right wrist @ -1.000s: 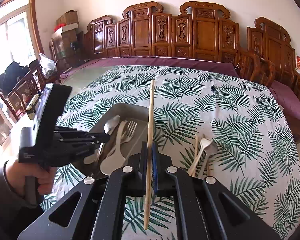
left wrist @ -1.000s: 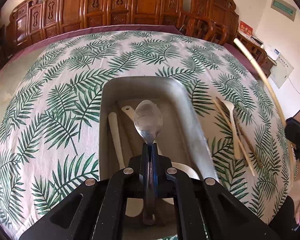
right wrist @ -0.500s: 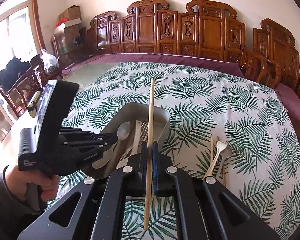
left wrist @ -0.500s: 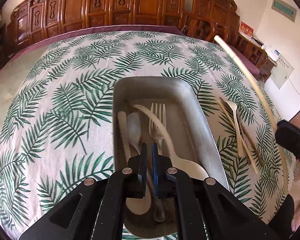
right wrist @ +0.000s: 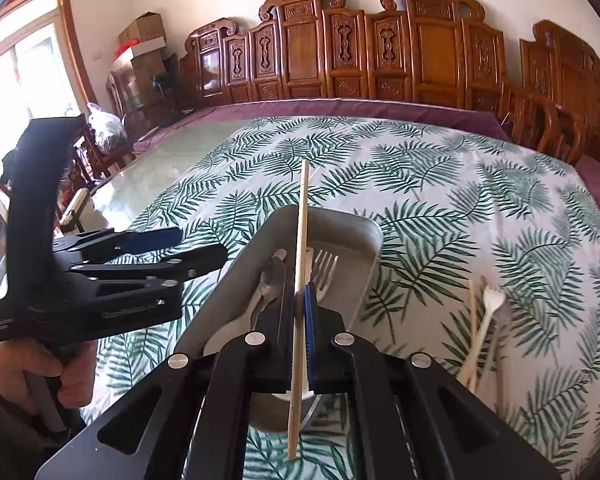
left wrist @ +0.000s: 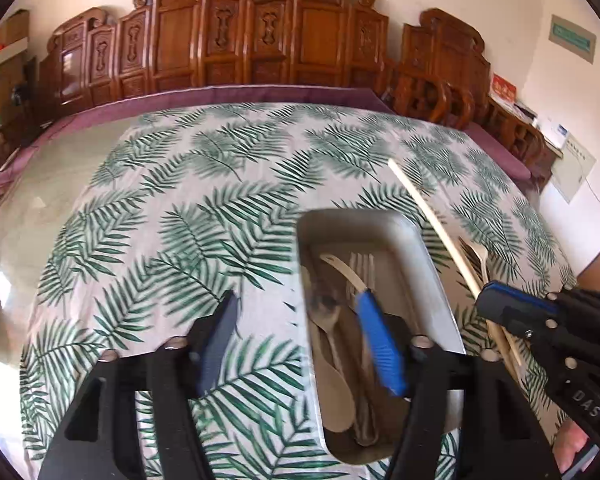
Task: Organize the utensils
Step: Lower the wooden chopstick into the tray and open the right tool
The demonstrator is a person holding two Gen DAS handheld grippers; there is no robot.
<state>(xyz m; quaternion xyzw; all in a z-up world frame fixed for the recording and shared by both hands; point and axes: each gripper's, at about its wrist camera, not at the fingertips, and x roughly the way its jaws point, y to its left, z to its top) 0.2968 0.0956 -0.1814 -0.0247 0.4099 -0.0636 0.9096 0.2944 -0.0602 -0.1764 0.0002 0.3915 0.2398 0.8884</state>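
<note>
A grey tray [left wrist: 432, 264] [right wrist: 236, 272] lies on the leaf-print tablecloth. It holds a metal spoon [left wrist: 326, 312] [right wrist: 270, 284], a metal fork [right wrist: 324, 266] [left wrist: 364, 264] and pale plastic spoons [left wrist: 336, 392]. My left gripper [left wrist: 296, 308] [right wrist: 192, 246] is open and empty, just left of the tray. My right gripper [right wrist: 297, 292] [left wrist: 496, 300] is shut on a wooden chopstick [right wrist: 300, 280] [left wrist: 432, 224], held over the tray's near end and pointing away. More loose utensils [right wrist: 484, 320] [left wrist: 480, 260], a pale fork and sticks, lie on the cloth right of the tray.
The tablecloth [left wrist: 180, 220] [right wrist: 460, 200] covers a large table with a purple edge [right wrist: 380, 106]. Carved wooden chairs [left wrist: 260, 48] [right wrist: 380, 52] line the far side. Boxes [right wrist: 140, 52] and a window [right wrist: 24, 68] stand at the left.
My left gripper let the metal spoon go into the tray, opened wide and moved left. My right gripper carried the chopstick left, from beside the tray to over it.
</note>
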